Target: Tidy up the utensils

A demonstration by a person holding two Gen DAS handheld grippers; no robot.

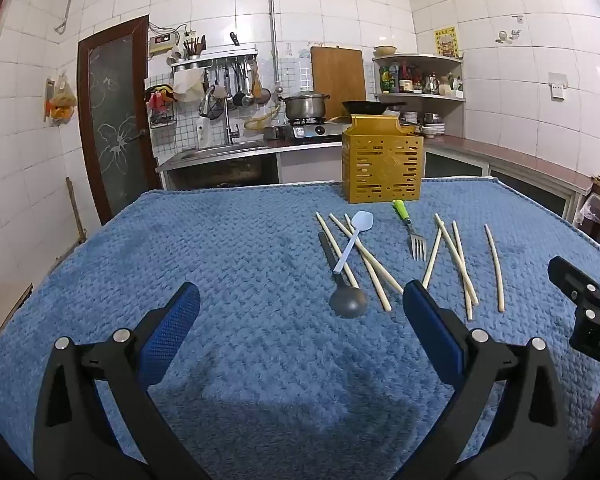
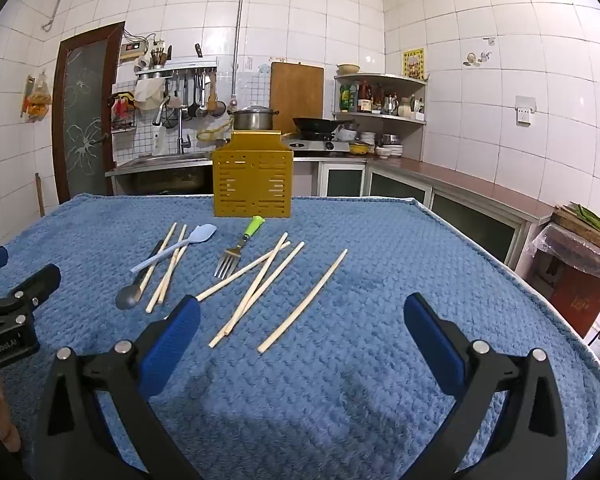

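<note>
Blue blanket (image 1: 220, 240) is spread over the tabletop; all utensils are laid on it in front of the yellow holder (image 1: 382, 168), which is stood upright at the far edge.

Left gripper (image 1: 300, 304): jaws spread wide, nothing between the pads, held above bare blanket well in front of the holder and to its left. Right gripper (image 2: 302, 314): jaws likewise spread wide, nothing pinched, held in front of the holder and to its right.

Positions relative to the holder:
- Fork (image 1: 412, 232): just in front of the holder, green handle toward it, tines pointed away.
- White spoon (image 1: 354, 240): in front and slightly left, laid across chopsticks (image 1: 364, 260) and the grey ladle's handle.
- Grey ladle (image 1: 346, 300): further in front, bowl at the near end.
- Second chopstick group (image 2: 260, 280): in front and right of the fork, sticks crossed over each other.
- Single chopstick (image 2: 304, 300): furthest right of the holder, apart from the rest.

In the right wrist view the near ends of the crossed sticks are seen close to the right gripper's left pad; contact cannot be told. Nothing can be seen loaded in the holder.
</note>
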